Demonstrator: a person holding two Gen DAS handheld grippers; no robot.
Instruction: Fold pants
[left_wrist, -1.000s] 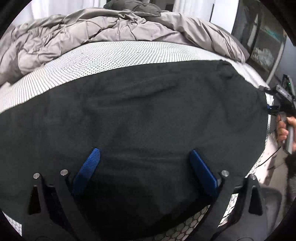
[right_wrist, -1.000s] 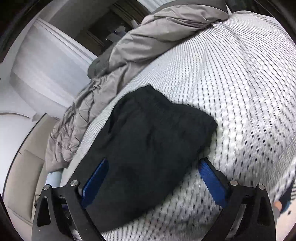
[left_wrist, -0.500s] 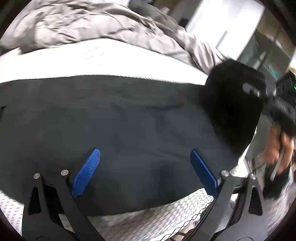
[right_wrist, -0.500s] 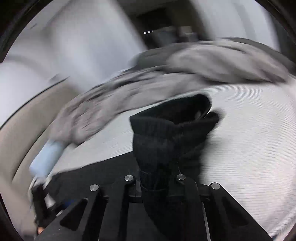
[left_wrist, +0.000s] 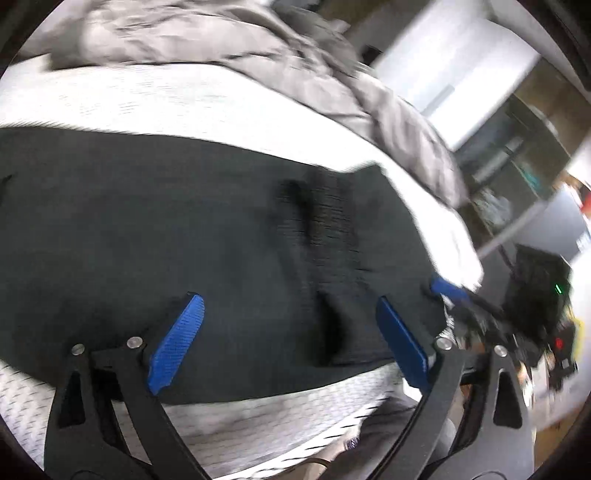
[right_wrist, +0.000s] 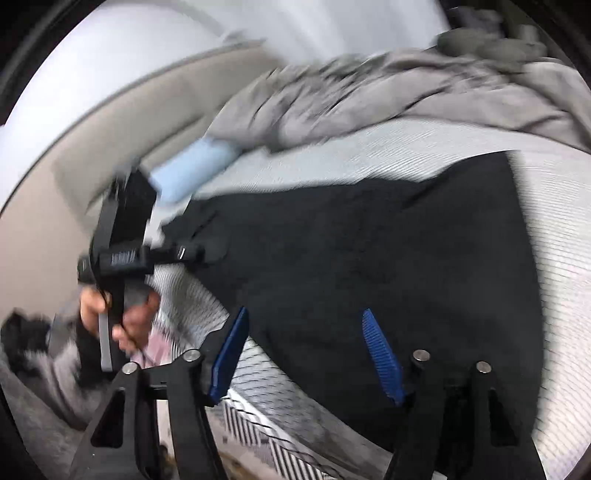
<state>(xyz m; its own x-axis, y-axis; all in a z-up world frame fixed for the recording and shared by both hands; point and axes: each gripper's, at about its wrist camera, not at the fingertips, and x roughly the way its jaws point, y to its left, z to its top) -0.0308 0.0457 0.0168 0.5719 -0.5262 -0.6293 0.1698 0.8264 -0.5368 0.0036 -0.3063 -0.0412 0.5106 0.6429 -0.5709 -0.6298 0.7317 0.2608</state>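
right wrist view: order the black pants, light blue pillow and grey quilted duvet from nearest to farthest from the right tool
1. Black pants: flat on the white mattress, directly under the opening, empty right tool.
2. Light blue pillow: upper left, beyond the pants' far end.
3. Grey quilted duvet: bunched along the top; its nearest folds sit about level with the pillow.

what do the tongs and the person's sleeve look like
Both tongs, left and right, have black triangulated frames with silver rivets and ribbed blue pads. The hand on the left tongs' handle comes out of a grey sleeve.

Bright, even daylight; heavy motion blur and fisheye-warped edges.
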